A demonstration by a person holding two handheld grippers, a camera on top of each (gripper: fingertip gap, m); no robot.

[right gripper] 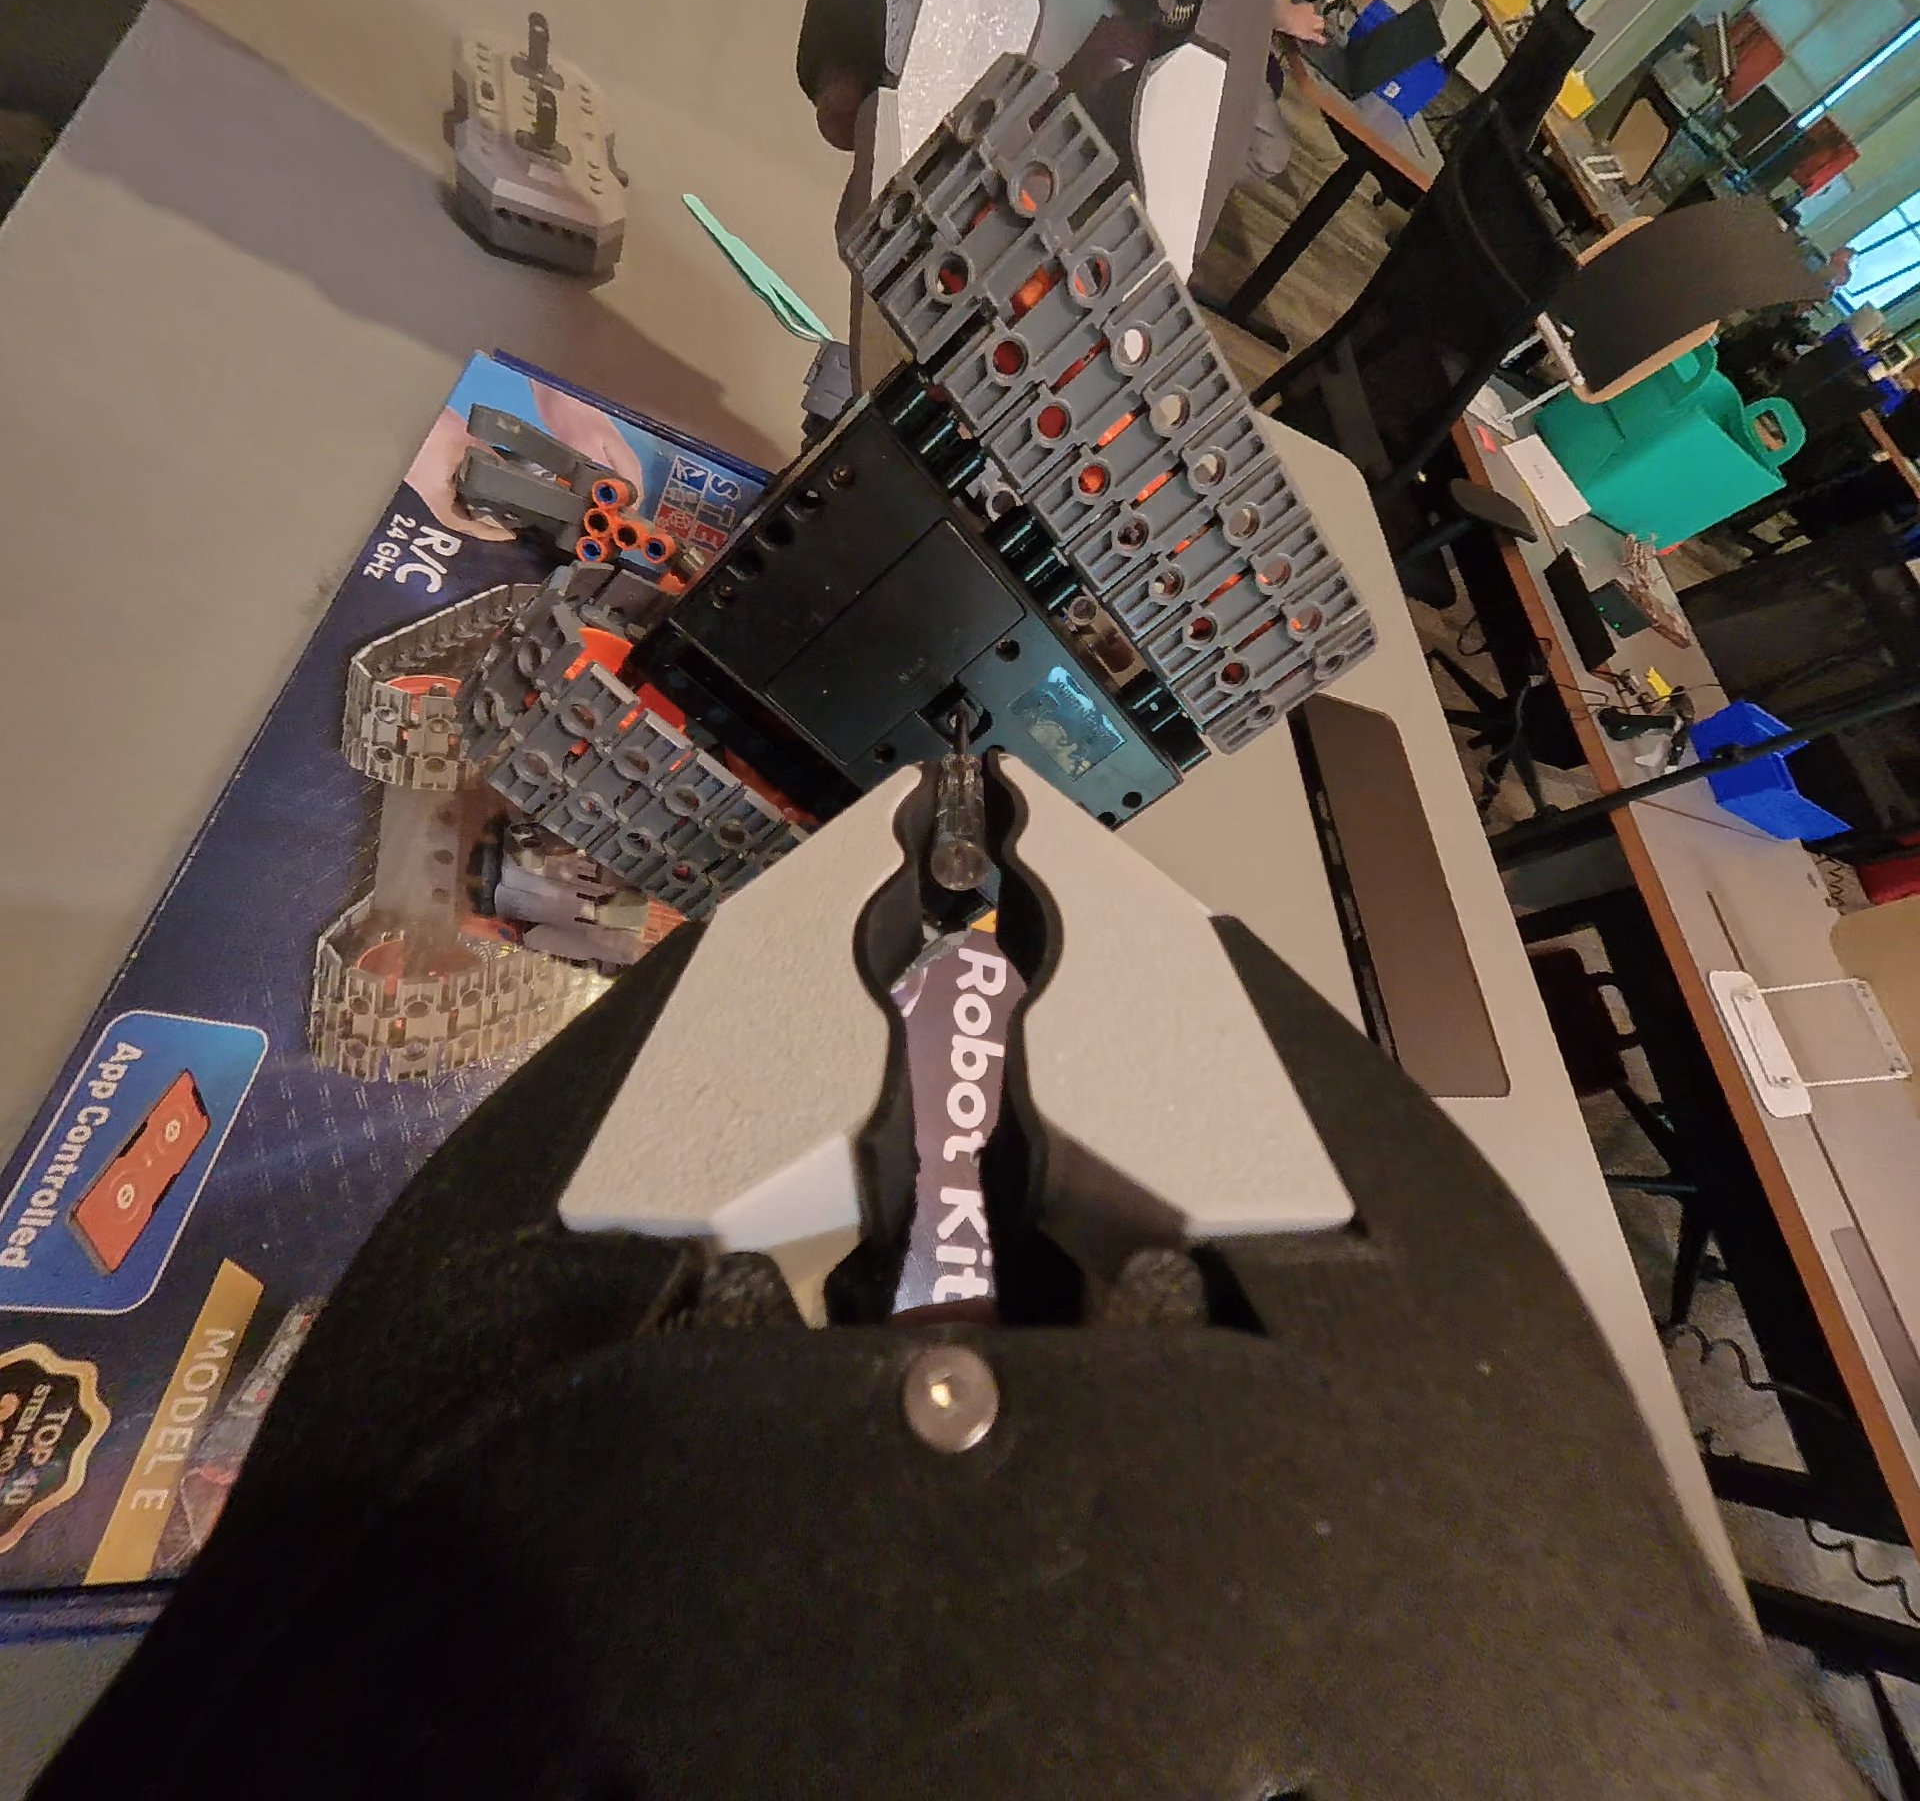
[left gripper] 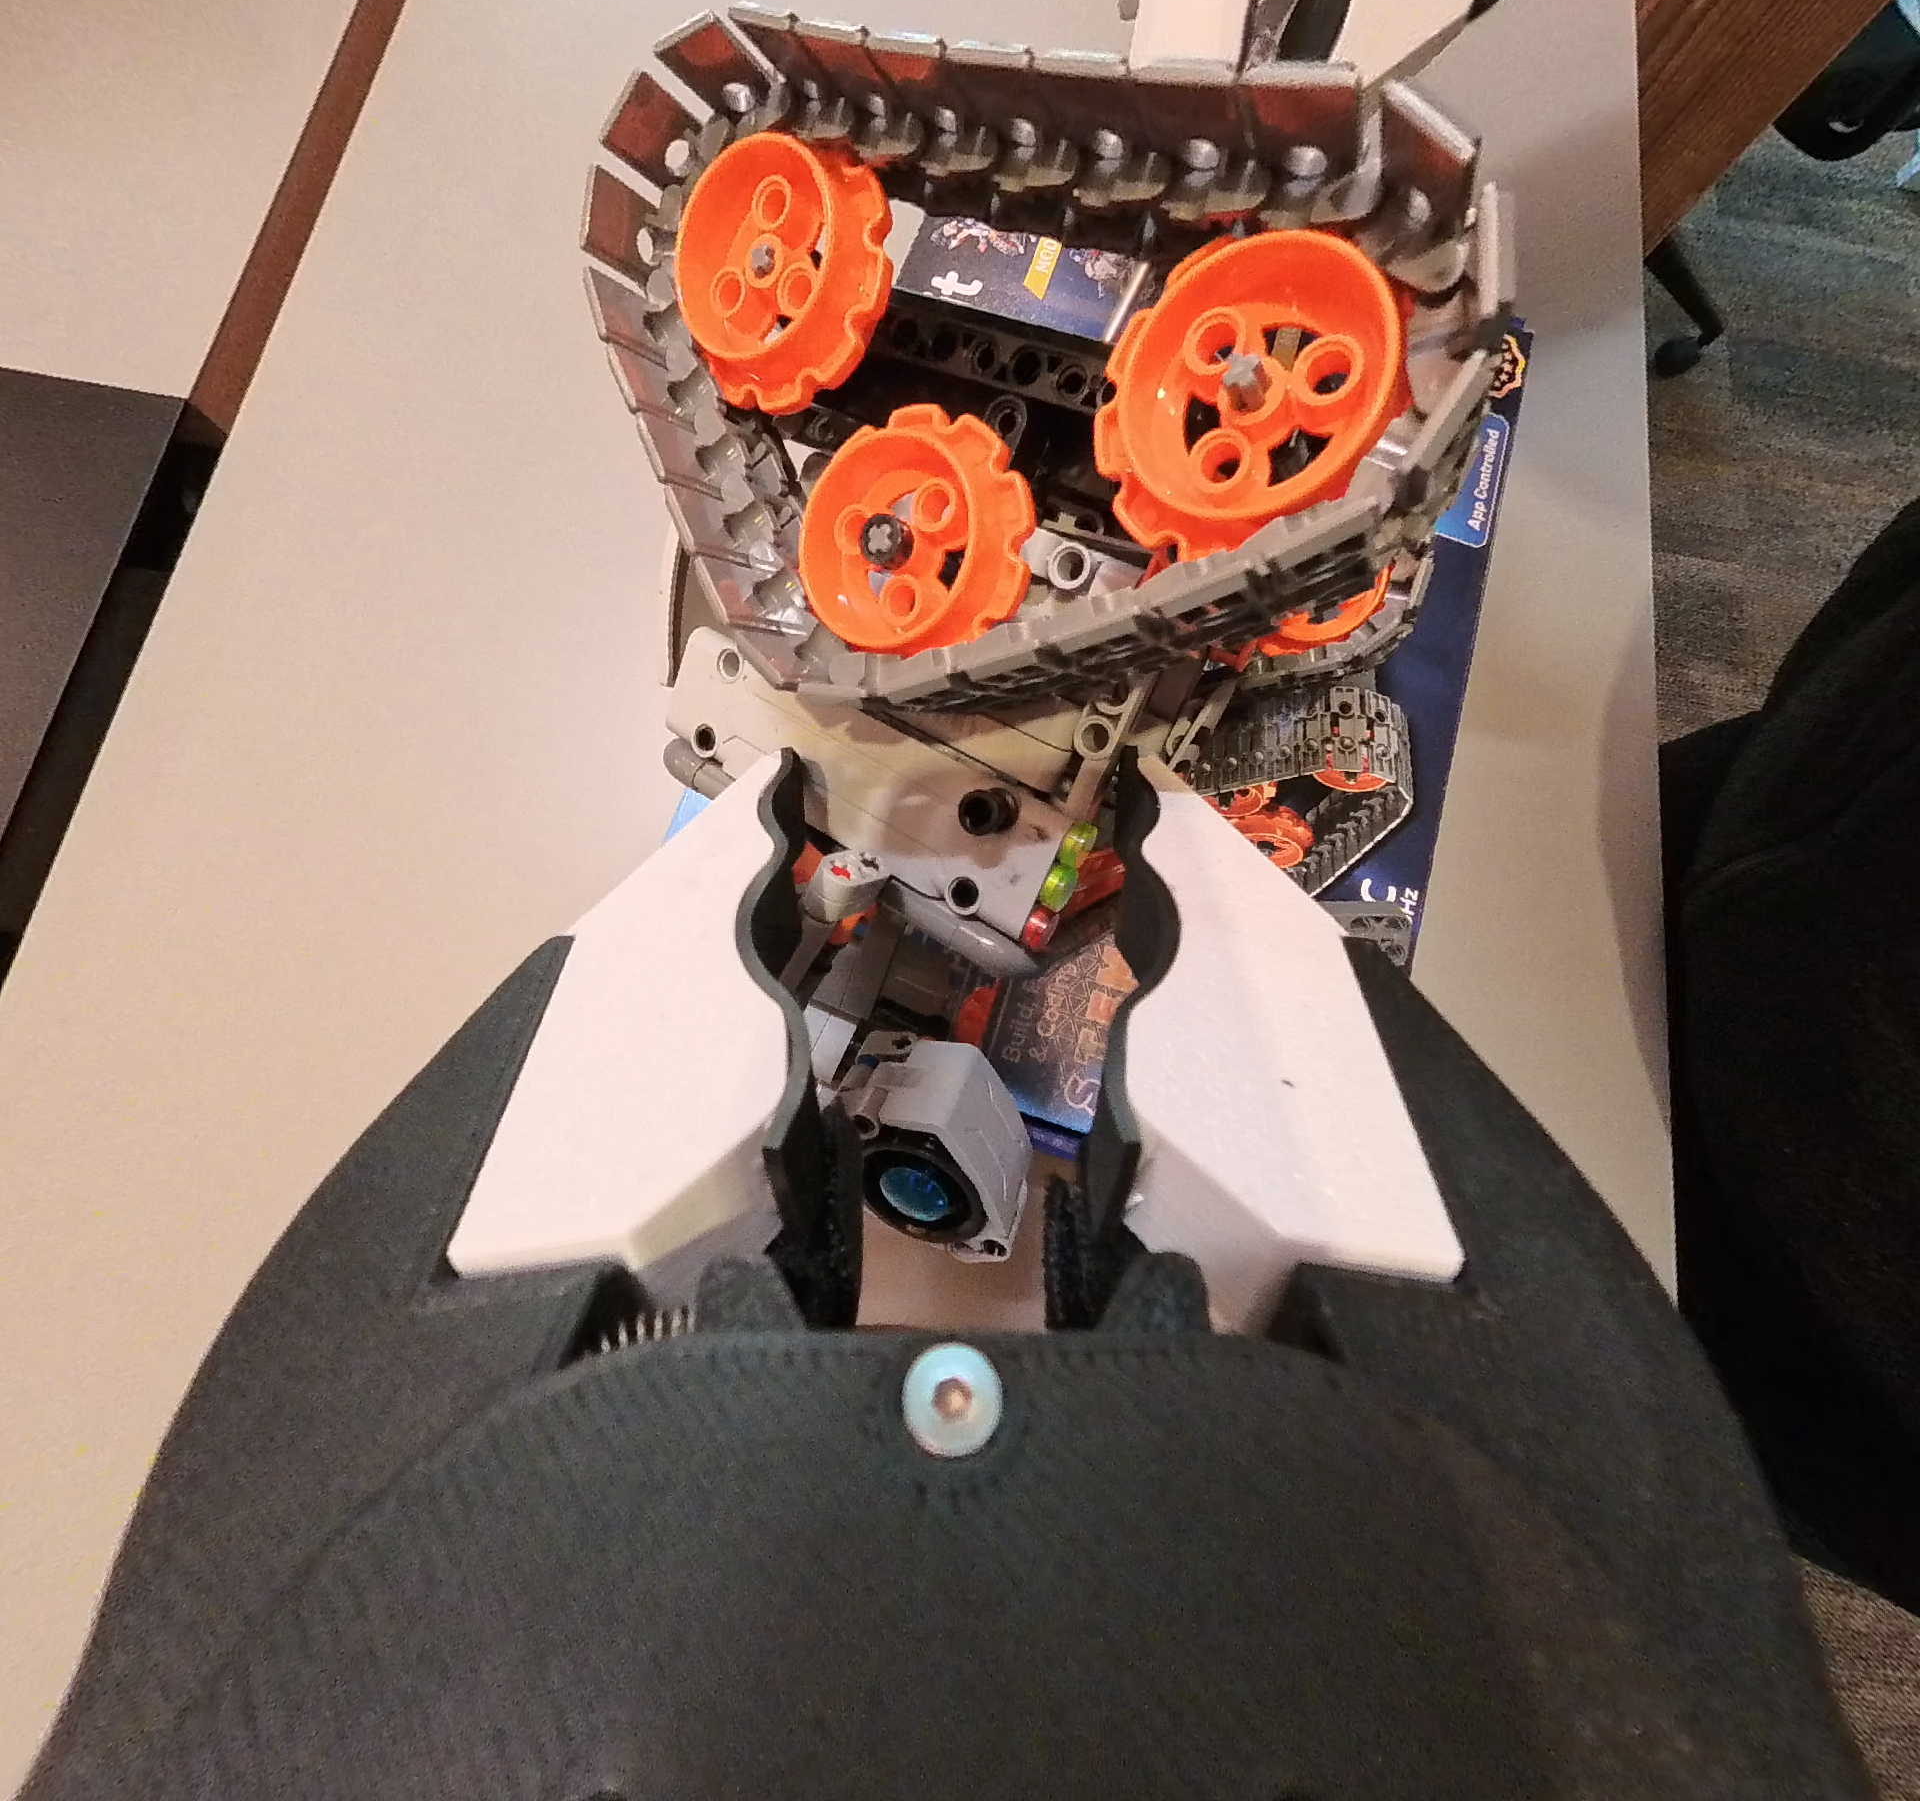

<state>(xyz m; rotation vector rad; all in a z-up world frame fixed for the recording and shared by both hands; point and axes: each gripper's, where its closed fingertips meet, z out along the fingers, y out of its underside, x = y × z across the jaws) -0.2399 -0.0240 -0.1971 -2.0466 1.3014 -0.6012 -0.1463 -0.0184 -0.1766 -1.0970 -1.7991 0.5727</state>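
My left gripper clamps the tracked brick-built robot by its grey body, tipped over the blue kit box so its black battery cover faces my right gripper, which pinches a small clear-handled screwdriver against the cover's latch.

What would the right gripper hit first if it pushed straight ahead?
Probably the black battery box on the tracked toy robot's underside: the right gripper holds a small screwdriver whose tip already seems to touch it.
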